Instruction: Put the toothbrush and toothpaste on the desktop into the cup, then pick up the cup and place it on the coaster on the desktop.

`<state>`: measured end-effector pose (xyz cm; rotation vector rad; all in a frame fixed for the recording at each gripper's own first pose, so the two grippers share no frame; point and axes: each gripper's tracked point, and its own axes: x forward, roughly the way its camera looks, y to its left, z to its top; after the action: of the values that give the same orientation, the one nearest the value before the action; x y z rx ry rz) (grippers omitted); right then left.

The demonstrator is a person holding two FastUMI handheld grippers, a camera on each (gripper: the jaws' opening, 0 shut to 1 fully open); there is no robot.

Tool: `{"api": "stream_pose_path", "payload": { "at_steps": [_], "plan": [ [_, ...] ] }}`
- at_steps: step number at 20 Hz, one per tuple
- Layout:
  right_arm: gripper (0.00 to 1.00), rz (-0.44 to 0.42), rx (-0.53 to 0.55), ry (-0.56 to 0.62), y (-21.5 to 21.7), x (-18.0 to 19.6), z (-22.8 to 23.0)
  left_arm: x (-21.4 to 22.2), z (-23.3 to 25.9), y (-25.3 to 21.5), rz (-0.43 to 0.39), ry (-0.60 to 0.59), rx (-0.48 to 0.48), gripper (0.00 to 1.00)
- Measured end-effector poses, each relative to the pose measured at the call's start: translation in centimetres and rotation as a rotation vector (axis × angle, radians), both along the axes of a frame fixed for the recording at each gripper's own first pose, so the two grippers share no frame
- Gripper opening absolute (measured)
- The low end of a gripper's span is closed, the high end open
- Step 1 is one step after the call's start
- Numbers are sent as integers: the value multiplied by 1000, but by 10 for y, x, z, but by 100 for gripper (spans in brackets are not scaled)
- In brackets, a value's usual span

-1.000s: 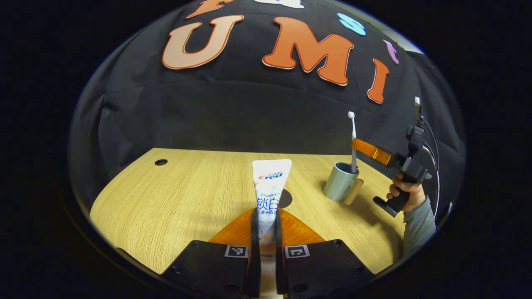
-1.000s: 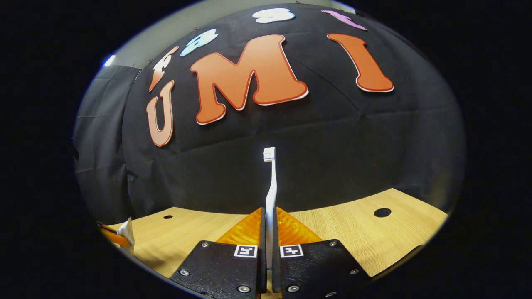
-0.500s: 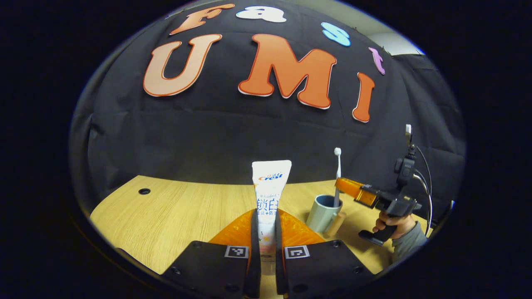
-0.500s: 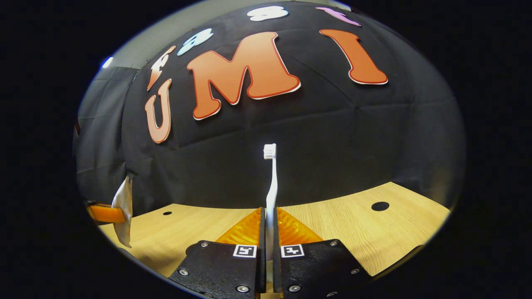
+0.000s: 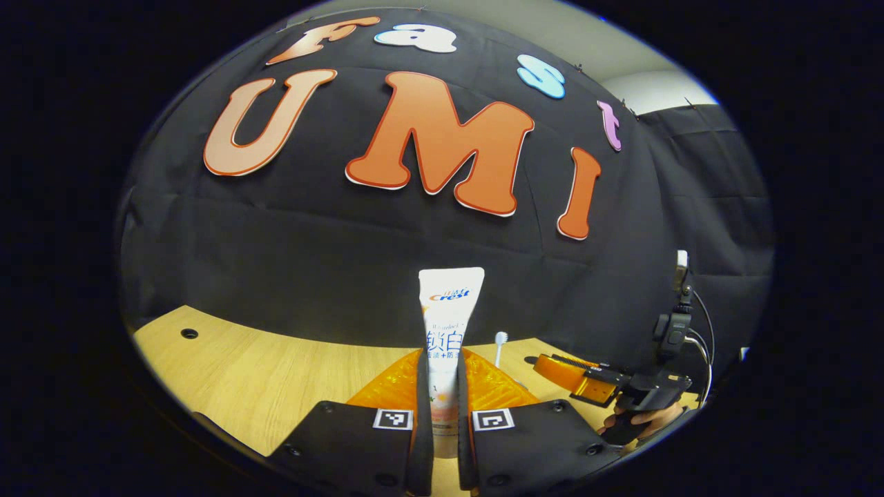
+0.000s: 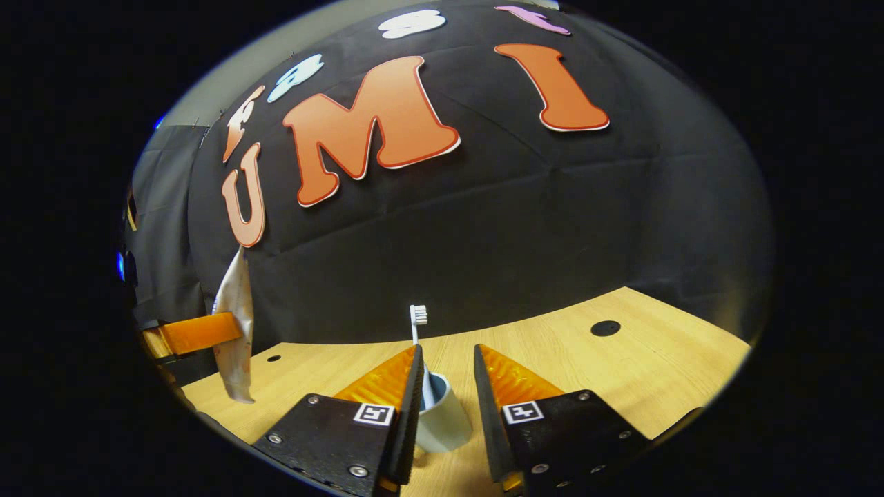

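The left gripper [image 5: 442,414] squeezes the soft toothpaste [image 5: 449,324] tube, which stands straight up between its fingers. The cup [image 6: 442,417] sits low between the right gripper's [image 6: 445,407] wide-apart fingers, which hold nothing. The thin white toothbrush [image 6: 417,331] stands in the smooth round cup. So the tube must go across and down to that cup.
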<state>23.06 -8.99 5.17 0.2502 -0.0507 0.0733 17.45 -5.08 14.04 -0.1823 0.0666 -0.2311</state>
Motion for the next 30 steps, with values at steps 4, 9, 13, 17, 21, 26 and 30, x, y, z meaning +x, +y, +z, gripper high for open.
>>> {"api": "stream_pose_path", "payload": {
  "at_steps": [4, 9, 13, 17, 21, 26, 30],
  "plan": [
    [65, -47, -55, 38, -20, -12, -9, 17, 5, -21, -16, -54, -36, 17],
    [79, -31, -30, 12, -25, -21, 0, 32, 10, -50, -44, -97, -55, 18],
    [82, -31, -26, -7, -31, -28, 6, 47, 8, -72, -74, -136, -52, 17],
    [84, -40, -14, -14, -41, -36, 6, 63, -3, -87, -104, -152, -30, 17],
    [86, -33, 4, -31, -41, -40, 11, 75, -13, -97, -126, -164, -18, 17],
    [86, -30, 18, -31, -42, -38, 9, 85, -33, -106, -154, -141, -30, 21],
    [86, -40, 20, -18, -47, -38, 6, 89, -55, -111, -154, -110, -9, 23]
  ]
}}
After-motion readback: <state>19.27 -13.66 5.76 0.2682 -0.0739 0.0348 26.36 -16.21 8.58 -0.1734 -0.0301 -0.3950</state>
